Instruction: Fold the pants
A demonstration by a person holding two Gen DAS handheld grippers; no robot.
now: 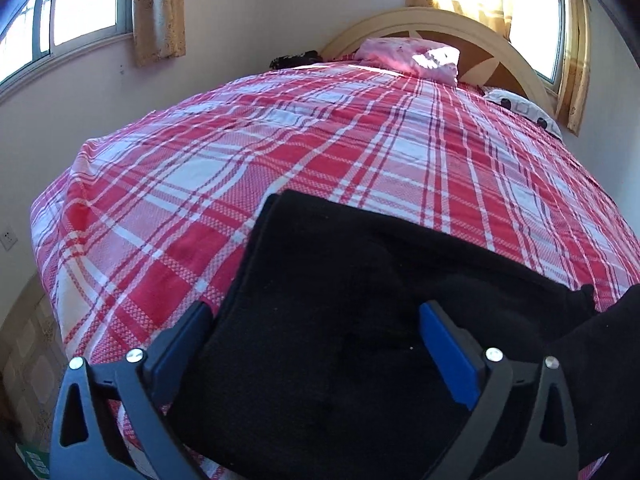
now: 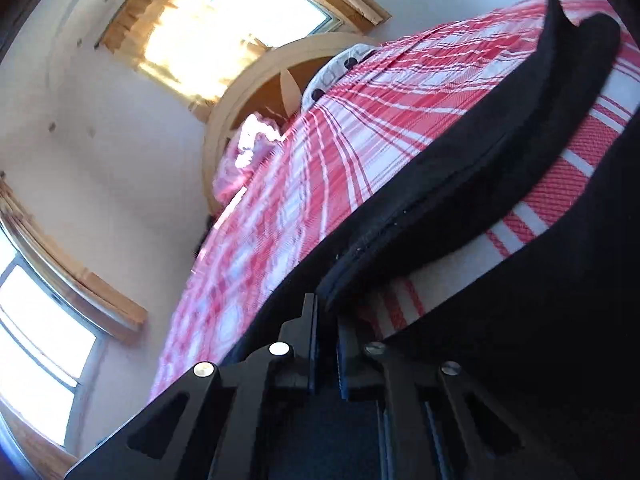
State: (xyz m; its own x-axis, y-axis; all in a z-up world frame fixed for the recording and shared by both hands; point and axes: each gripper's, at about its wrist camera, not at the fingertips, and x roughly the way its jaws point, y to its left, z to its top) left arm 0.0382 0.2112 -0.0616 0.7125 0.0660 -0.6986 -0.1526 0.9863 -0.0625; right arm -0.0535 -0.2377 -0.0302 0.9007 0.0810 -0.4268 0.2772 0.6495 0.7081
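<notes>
Black pants (image 1: 340, 320) lie on a red and white plaid bedspread (image 1: 280, 160) near the foot of the bed. My left gripper (image 1: 316, 320) is open, its blue-padded fingers spread over the near left part of the pants. In the tilted right wrist view my right gripper (image 2: 326, 312) is shut on an edge of the black pants (image 2: 460, 184) and holds it lifted off the bedspread (image 2: 360, 128). A fold of black cloth runs up to the right from the jaws.
A pink pillow (image 1: 412, 56) and a white patterned pillow (image 1: 520, 108) lie at a curved wooden headboard (image 1: 432, 20). Curtained windows (image 1: 80, 12) stand on the left wall and behind the headboard. Tiled floor (image 1: 28, 360) shows at the bed's left.
</notes>
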